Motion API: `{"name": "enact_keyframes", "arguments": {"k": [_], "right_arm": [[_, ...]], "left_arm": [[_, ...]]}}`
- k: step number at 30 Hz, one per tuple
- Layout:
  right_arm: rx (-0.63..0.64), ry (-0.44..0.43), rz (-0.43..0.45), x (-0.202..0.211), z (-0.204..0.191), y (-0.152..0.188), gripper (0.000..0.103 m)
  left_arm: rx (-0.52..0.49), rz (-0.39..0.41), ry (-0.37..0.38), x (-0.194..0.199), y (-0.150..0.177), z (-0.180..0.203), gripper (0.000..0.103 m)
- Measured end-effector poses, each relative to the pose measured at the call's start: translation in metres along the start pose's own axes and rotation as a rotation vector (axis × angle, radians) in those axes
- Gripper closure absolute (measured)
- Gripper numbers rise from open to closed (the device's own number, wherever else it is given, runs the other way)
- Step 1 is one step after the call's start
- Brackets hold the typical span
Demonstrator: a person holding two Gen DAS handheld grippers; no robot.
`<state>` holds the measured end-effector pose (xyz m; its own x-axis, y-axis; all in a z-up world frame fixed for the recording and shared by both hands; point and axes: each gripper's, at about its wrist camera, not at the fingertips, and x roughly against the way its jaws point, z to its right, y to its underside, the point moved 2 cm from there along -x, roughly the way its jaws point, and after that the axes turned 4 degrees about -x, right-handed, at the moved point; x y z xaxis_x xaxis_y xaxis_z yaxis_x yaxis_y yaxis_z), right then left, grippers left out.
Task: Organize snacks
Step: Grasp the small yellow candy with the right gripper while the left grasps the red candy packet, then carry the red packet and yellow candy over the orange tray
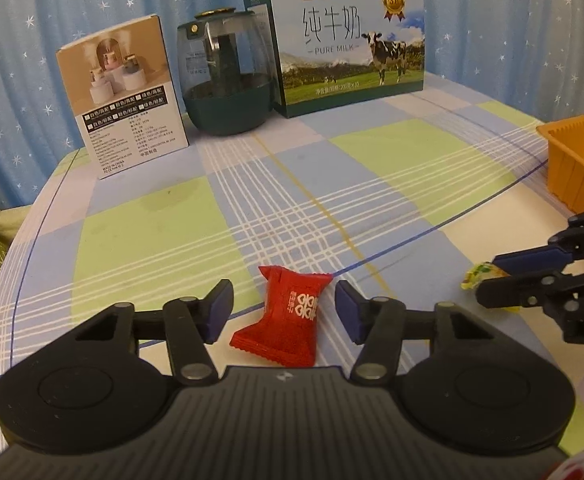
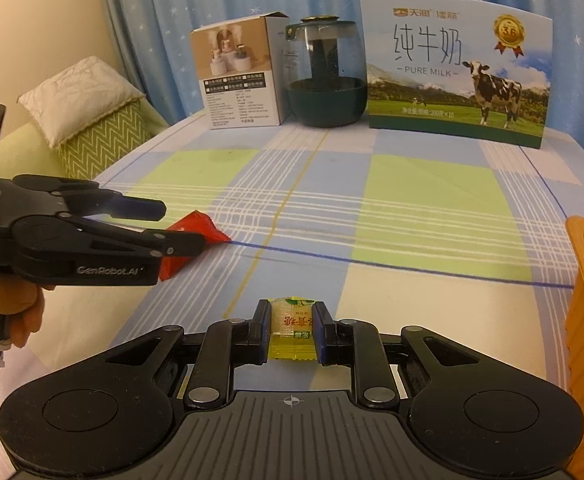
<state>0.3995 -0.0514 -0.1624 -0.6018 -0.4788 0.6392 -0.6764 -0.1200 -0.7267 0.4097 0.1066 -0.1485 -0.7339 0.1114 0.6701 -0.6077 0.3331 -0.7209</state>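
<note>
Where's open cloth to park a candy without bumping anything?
The widest bare stretch is mid-table, between the red candy and the back row: white box, humidifier, milk carton. The near edge is crowded by the left gripper, the right gripper and the orange tray.

The middle of the tabletop is lying bare from the near candies to the back row, giving open passage for either gripper. Three obstacles are standing side by side along the far edge: a white carton, a glass humidifier and a milk box, with a curtain hanging close behind them. An orange tray is blocking the right edge. The left gripper and right gripper are working near each other, apart but narrowing the gap between them. A red candy and a yellow candy are occupying the near centre. A cushion is lying off the left edge.
</note>
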Motion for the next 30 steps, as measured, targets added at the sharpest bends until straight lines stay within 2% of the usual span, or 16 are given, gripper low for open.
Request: {"name": "enact_keyframes", "arguments": {"k": [4, 9, 14, 21, 30], "right_arm": [[-0.007, 0.005, -0.008, 0.000, 0.005, 0.006, 0.081], [-0.010, 0.010, -0.003, 0.001, 0.008, 0.011, 0.081], [-0.013, 0.015, 0.006, 0.002, 0.008, 0.010, 0.081], [-0.033, 0.038, 0.023, 0.012, 0.008, 0.008, 0.081], [-0.104, 0.063, 0.017, 0.041, 0.010, 0.022, 0.081]], "left_arm": [[-0.019, 0.000, 0.002, -0.004, -0.001, 0.003, 0.060], [-0.023, -0.026, 0.001, -0.009, 0.001, 0.004, 0.076], [0.014, -0.035, 0.004, -0.007, 0.001, 0.004, 0.079], [0.177, -0.059, 0.006, 0.004, 0.002, 0.000, 0.081], [0.180, -0.073, 0.036, 0.037, 0.004, 0.033, 0.081]]}}
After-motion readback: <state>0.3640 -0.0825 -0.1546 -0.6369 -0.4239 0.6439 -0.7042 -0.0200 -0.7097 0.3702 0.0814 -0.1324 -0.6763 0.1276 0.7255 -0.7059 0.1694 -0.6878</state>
